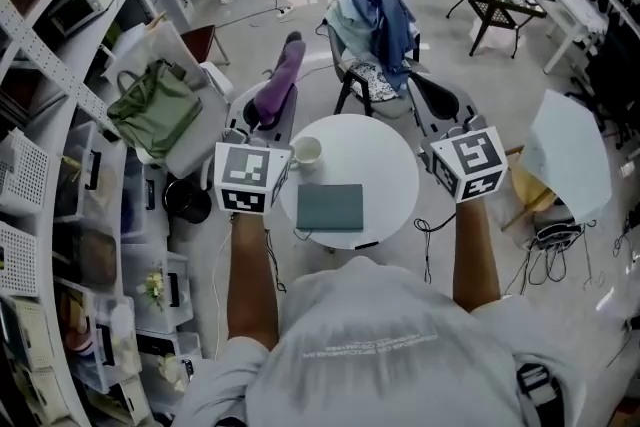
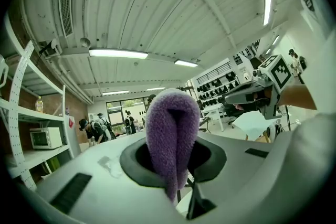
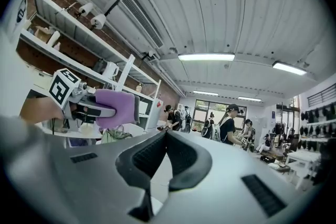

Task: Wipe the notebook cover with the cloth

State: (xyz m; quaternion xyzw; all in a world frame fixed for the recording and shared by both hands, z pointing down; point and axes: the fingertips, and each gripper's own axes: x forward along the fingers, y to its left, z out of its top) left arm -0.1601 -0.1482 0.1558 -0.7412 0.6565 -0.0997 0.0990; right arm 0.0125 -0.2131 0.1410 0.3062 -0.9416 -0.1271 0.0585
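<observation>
Far out to the left of my left jaws a green bag (image 1: 155,110) sits on the shelving. My left gripper (image 2: 173,161) is tilted up toward the ceiling, its jaws clenched on the purple cloth (image 2: 171,131). The cloth stands folded between the jaws and sticks out past their tips. Just right of that gripper, a cup (image 1: 307,151) stands on the round white desk (image 1: 385,155). The notebook (image 1: 330,207) lies flat and closed on the desk, down between my two grippers and back from both sets of jaw tips, on my side. Neither the jaws nor the cloth touch it. My right gripper (image 3: 165,139) also points upward at the desk's right edge, its jaws pressed together with nothing between them.
</observation>
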